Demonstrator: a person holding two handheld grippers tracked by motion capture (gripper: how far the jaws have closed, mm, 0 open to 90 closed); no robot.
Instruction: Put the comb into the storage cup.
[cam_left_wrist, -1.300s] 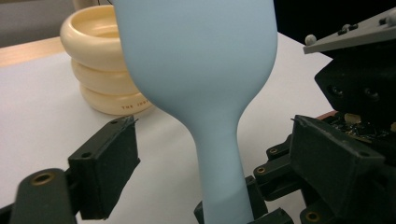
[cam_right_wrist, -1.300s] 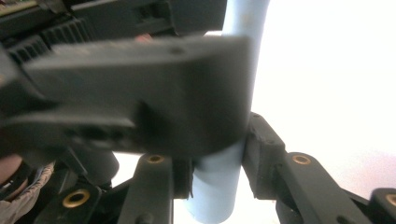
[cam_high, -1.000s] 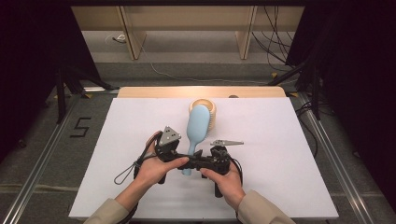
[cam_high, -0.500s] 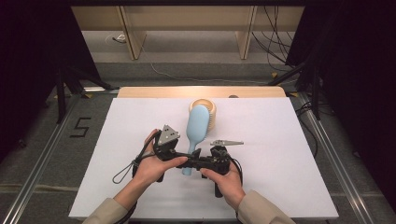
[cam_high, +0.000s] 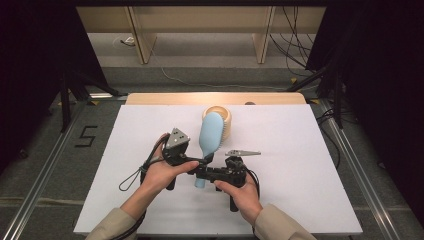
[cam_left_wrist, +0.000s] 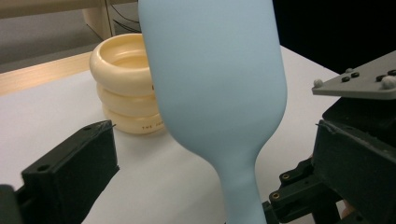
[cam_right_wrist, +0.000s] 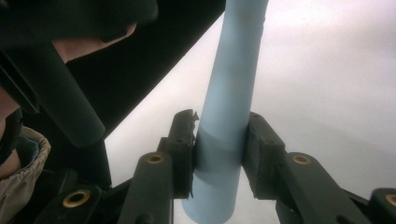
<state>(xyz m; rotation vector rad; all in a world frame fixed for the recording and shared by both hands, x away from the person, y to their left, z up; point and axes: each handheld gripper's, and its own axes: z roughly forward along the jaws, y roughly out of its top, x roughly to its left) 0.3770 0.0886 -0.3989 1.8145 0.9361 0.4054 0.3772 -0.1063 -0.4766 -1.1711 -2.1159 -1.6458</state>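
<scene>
Right tool (cam_right_wrist: 218, 144) clamps the handle of the pale blue brush (cam_high: 210, 135), one pad pressed on each side near the handle's end. Brush head points toward 12 o'clock, over the white tabletop (cam_high: 300, 165), just in front of a cream ringed holder (cam_high: 226, 120) at 12 o'clock from the hands. Left tool (cam_high: 192, 161) sits at 9 o'clock of the handle; its jaws stand apart on either side of the brush neck (cam_left_wrist: 240, 182), not touching it.
</scene>
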